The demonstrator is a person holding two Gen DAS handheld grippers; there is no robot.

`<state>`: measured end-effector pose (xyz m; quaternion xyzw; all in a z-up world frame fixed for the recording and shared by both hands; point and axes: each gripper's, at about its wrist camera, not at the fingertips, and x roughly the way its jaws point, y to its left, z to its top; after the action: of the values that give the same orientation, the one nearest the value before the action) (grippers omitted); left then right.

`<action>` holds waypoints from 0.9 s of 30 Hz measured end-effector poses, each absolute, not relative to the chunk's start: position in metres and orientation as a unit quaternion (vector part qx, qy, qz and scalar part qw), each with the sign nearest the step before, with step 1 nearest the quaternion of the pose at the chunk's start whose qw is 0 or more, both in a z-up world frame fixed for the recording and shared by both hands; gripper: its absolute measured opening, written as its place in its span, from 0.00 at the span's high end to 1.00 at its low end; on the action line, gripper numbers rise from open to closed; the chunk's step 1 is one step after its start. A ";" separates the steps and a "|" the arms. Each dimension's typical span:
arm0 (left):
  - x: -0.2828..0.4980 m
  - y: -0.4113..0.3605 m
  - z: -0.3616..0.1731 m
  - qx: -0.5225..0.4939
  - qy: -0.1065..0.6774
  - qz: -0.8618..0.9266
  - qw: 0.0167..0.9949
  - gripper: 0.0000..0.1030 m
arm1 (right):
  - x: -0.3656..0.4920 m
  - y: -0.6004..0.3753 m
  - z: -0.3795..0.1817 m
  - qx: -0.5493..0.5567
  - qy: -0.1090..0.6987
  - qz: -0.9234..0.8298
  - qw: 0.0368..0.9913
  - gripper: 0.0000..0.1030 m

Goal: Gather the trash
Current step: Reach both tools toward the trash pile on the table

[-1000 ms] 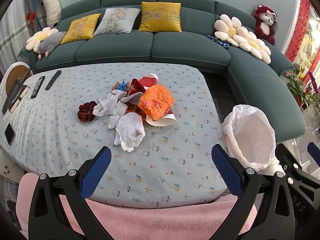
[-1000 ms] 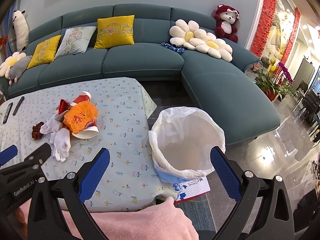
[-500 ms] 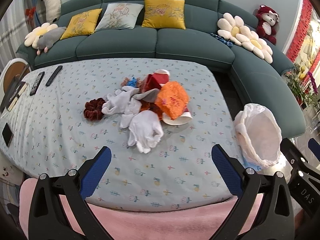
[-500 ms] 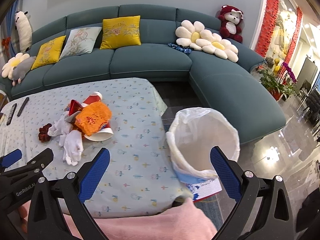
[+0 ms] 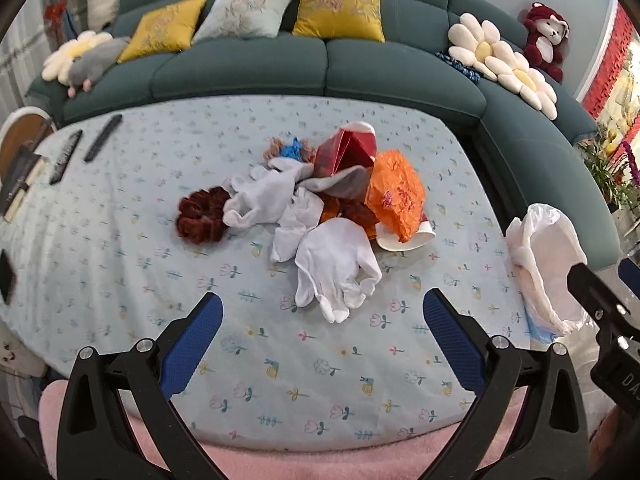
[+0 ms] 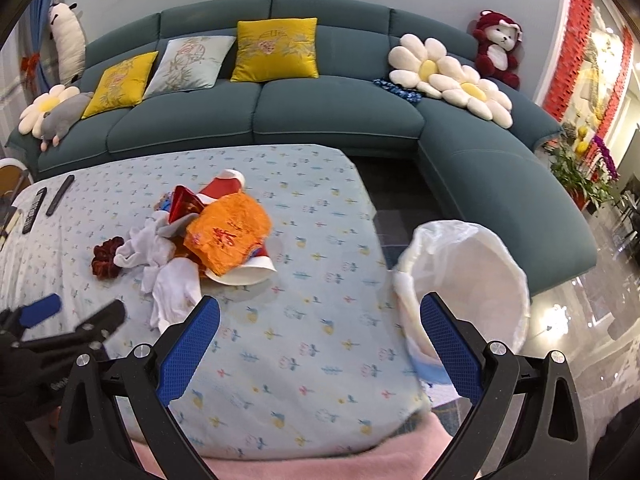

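A heap lies mid-table: white gloves (image 5: pixel 336 268), an orange crumpled wrapper (image 5: pixel 396 196) on a white paper cup (image 5: pixel 404 240), a red packet (image 5: pixel 348 150) and a dark red scrunchie (image 5: pixel 200 216). In the right wrist view the heap shows as the orange wrapper (image 6: pixel 228 236) and the gloves (image 6: pixel 172 292). A bin lined with a white bag (image 5: pixel 548 268) stands off the table's right edge, also in the right wrist view (image 6: pixel 464 280). My left gripper (image 5: pixel 318 332) is open and empty, short of the gloves. My right gripper (image 6: pixel 320 332) is open and empty over the table, left of the bin.
The table wears a floral cloth (image 5: pixel 120 260). Two remotes (image 5: pixel 100 138) and a phone (image 5: pixel 6 276) lie at its left side. A teal sofa (image 6: pixel 336 108) with cushions and plush toys wraps the far and right sides. Pink fabric (image 5: pixel 280 460) lies at the near edge.
Both grippers have moved forward and left toward the heap. The heap looks larger and nearer the left gripper. The bin has slid toward the right in both views.
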<state>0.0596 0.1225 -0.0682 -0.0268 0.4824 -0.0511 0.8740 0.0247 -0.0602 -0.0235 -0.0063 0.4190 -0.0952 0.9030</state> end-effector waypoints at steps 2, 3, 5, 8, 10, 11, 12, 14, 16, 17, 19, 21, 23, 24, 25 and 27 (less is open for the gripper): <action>0.068 0.123 -0.078 -0.032 0.490 -0.053 0.870 0.07 | 0.036 -0.055 -0.032 -0.005 0.426 -0.089 0.900 0.07; 0.074 0.124 -0.086 -0.034 0.499 -0.050 0.864 0.07 | 0.040 -0.054 -0.035 -0.003 0.430 -0.086 0.899 0.07; 0.084 0.123 -0.099 -0.041 0.511 -0.052 0.857 0.08 | 0.051 -0.051 -0.044 0.002 0.440 -0.081 0.894 0.08; 0.099 0.120 -0.120 -0.047 0.532 -0.056 0.844 0.16 | 0.066 -0.047 -0.055 0.008 0.453 -0.072 0.889 0.14; 0.109 0.116 -0.134 -0.055 0.545 -0.061 0.834 0.21 | 0.074 -0.045 -0.060 0.010 0.458 -0.068 0.886 0.16; 0.114 0.114 -0.141 -0.060 0.553 -0.066 0.828 0.25 | 0.079 -0.043 -0.063 0.010 0.460 -0.066 0.885 0.16; 0.119 0.113 -0.146 -0.062 0.558 -0.069 0.824 0.27 | 0.084 -0.041 -0.066 0.010 0.462 -0.063 0.885 0.17; 0.124 0.111 -0.152 -0.066 0.563 -0.071 0.821 0.32 | 0.092 -0.037 -0.071 0.011 0.465 -0.055 0.884 0.18; 0.130 0.110 -0.160 -0.076 0.571 -0.084 0.813 0.44 | 0.101 -0.032 -0.078 0.007 0.467 -0.048 0.883 0.21; 0.132 0.110 -0.164 -0.077 0.575 -0.087 0.810 0.52 | 0.106 -0.029 -0.081 0.005 0.470 -0.044 0.881 0.22; 0.134 0.110 -0.169 -0.084 0.582 -0.097 0.803 0.68 | 0.115 -0.023 -0.089 0.007 0.478 -0.032 0.878 0.25; 0.135 0.112 -0.173 -0.091 0.587 -0.105 0.798 0.76 | 0.122 -0.018 -0.095 0.009 0.483 -0.024 0.875 0.27; 0.134 0.115 -0.176 -0.100 0.588 -0.111 0.795 0.91 | 0.130 -0.013 -0.103 0.007 0.490 -0.016 0.872 0.30; 0.134 0.117 -0.177 -0.103 0.588 -0.112 0.794 0.92 | 0.133 -0.009 -0.106 0.005 0.492 -0.014 0.871 0.31; 0.134 0.121 -0.178 -0.109 0.589 -0.113 0.793 0.93 | 0.137 -0.007 -0.109 0.004 0.495 -0.010 0.869 0.31; 0.131 0.129 -0.177 -0.120 0.587 -0.113 0.793 0.94 | 0.142 -0.003 -0.116 -0.001 0.501 -0.007 0.865 0.33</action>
<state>0.1311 0.1294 -0.1770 -0.1196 0.5868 -0.1135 0.7927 0.1424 -0.0031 -0.1161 -0.0006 0.5009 -0.0074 0.8655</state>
